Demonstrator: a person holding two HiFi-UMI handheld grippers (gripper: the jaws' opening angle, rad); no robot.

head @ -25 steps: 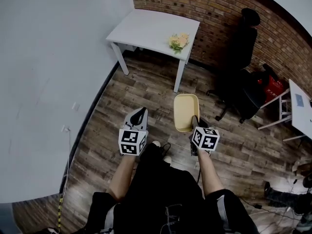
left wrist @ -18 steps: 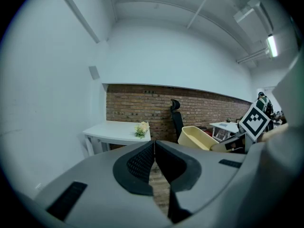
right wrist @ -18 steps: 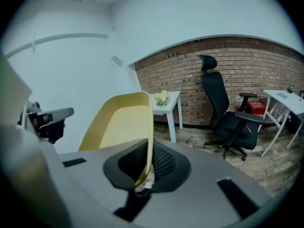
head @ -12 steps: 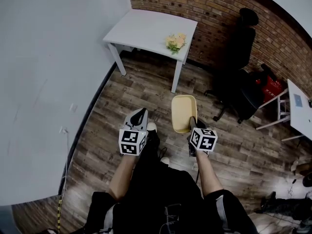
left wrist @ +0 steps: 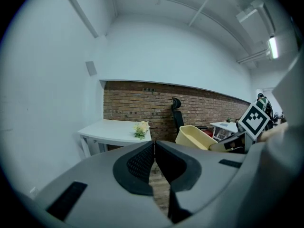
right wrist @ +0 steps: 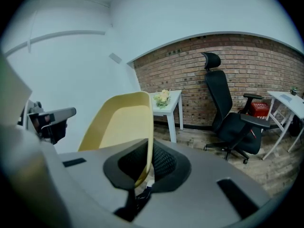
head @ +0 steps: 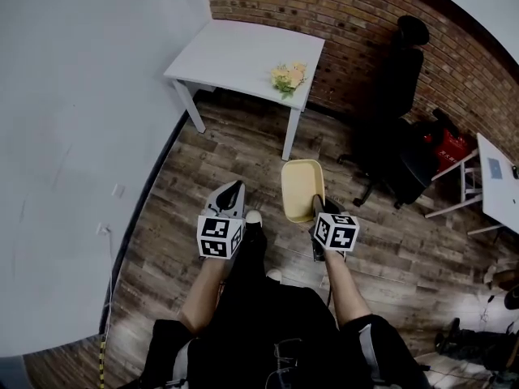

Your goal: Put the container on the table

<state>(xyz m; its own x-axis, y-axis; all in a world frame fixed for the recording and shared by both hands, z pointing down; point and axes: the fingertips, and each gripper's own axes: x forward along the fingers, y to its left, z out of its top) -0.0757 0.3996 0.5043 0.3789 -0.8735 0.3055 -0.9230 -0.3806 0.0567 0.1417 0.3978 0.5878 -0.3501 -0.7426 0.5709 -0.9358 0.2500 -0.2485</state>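
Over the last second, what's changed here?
The person stepped closer to the white table, carrying the yellow container toward it. Unchanged: right tongs stay clamped on its rim; left tongs stay shut, empty.

We lose the near end of the container behind the right gripper in the head view. Ahead of that gripper, the pale bunch on the table is too small for us to name. To its right, the picture's edge cuts a white desk.
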